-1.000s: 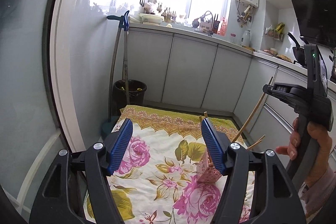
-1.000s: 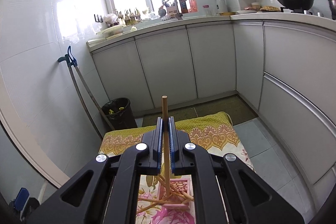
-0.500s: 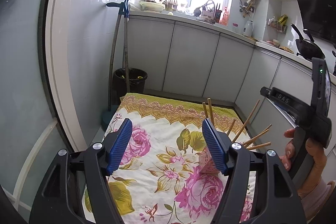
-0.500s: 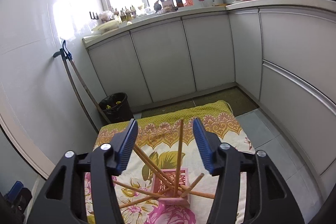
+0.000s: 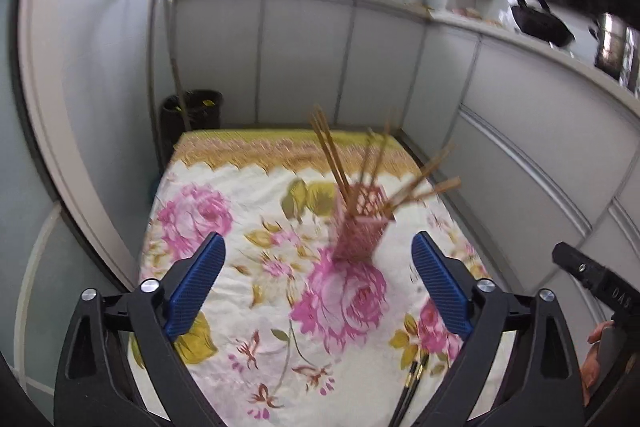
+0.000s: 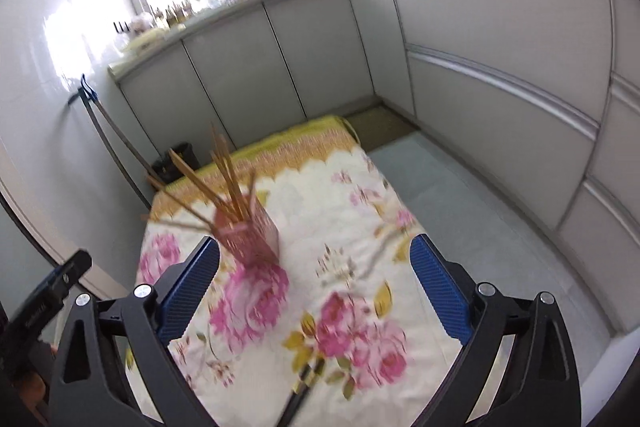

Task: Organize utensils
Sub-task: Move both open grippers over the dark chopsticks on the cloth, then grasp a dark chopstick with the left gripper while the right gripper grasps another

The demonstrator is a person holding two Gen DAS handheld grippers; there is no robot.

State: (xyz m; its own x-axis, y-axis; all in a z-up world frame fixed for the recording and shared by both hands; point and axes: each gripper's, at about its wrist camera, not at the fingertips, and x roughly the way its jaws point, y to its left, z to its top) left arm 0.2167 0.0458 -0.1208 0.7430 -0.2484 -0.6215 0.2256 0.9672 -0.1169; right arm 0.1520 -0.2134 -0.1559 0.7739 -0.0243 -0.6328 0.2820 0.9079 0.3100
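Pink lattice holder (image 5: 360, 223) stands mid-surface, bamboo chopsticks (image 5: 332, 155) splayed. Both jaws are opening, empty. 2 black chopsticks (image 5: 408, 387) near the edge could roll off if nudged by either gripper.

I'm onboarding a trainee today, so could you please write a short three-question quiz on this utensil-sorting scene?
1. True or false: the wooden chopsticks stand in the pink holder.
2. What lies flat on the floral cloth near the camera? A) black chopsticks B) a spoon C) a fork
3. Fill in: nothing sits between the pads of the left gripper or the right gripper; both jaws are ____.

Key: 1 true; 2 A, the black chopsticks; 3 opening.
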